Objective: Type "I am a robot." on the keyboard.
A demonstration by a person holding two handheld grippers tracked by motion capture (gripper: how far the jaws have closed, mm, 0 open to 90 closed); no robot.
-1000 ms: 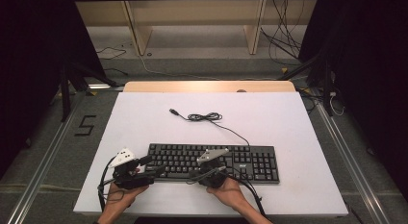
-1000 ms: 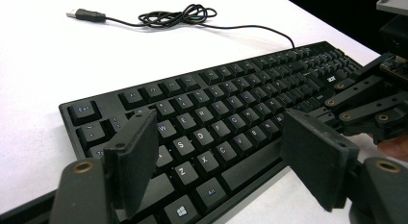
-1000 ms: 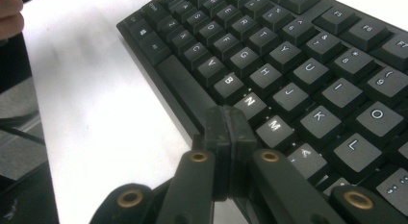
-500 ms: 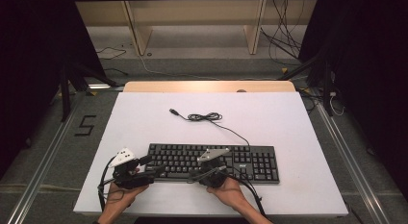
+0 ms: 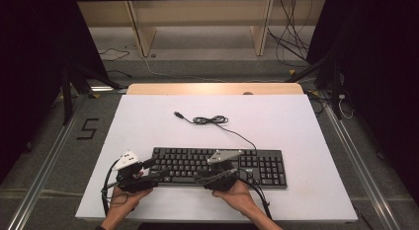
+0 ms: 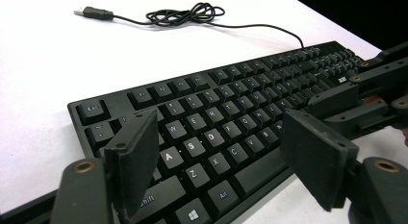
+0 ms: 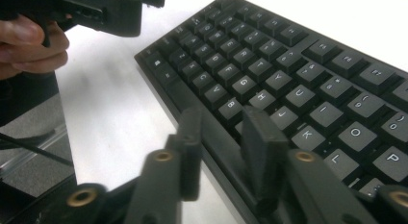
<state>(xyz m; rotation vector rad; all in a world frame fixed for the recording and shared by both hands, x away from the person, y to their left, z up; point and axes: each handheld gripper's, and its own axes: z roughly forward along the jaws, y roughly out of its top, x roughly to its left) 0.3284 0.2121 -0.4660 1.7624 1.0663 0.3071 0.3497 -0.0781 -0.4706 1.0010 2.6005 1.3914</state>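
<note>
Coiled cable (image 5: 211,120) behind keyboard (image 5: 257,166), well apart; table (image 5: 296,121) otherwise open

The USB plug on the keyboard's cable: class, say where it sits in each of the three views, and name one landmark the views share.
High view: the USB plug lies on the white table, up-left of the keyboard.
Left gripper view: top left corner, beyond the keyboard.
Right gripper view: not in the picture.
Shared landmark: the black keyboard.
</note>
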